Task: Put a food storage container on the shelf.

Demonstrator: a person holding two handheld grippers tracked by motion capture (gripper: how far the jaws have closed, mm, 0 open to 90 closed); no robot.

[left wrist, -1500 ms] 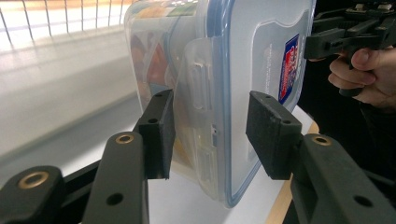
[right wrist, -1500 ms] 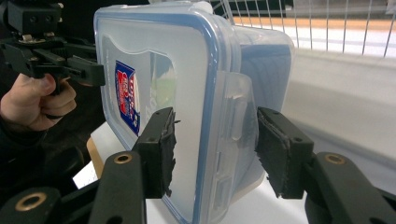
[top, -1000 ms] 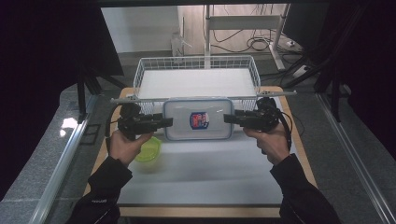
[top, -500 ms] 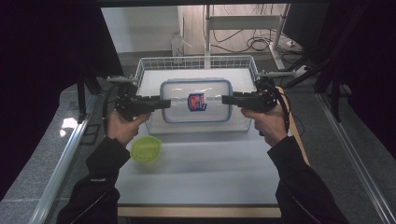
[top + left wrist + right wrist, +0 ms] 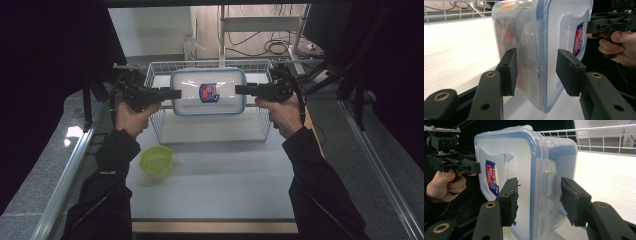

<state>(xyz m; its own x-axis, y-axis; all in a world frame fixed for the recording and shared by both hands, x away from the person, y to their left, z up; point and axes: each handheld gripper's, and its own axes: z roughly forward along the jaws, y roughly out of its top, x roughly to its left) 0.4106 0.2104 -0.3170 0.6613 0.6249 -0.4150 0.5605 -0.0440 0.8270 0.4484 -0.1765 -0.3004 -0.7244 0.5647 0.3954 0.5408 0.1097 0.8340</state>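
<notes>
Container [image 5: 208,92] is up in the air, carried between both grippers and hanging right over the wire basket [image 5: 159,120] at the far side of the table [image 5: 215,185]. It's a clear plastic box with a blue-rimmed snap lid and a red and blue sticker [image 5: 209,92] in the middle of that lid, and it's tipped so the lid faces up toward the high view.

Left gripper [image 5: 172,93] has the left short end, right gripper [image 5: 242,90] has the right short end, both pointing inward at each other, roughly level. In the left gripper view the jaws straddle the box edge at the side latch flap, one pad [image 5: 509,70] against the body side and the other pad [image 5: 569,71] against the lid side, so it's pinching the box edge-on. Same deal in the right gripper view: one pad [image 5: 509,200] on the lid face, the other [image 5: 574,200] on the body side behind the latch, clamped on the container.

Something orange-ish sits inside the box, can't really tell what through the plastic.

Down on the white tabletop, near the person's left sleeve [image 5: 107,170], there's a small green bowl [image 5: 156,160], well apart from the basket's contents and just in front of its near-left corner.
</notes>
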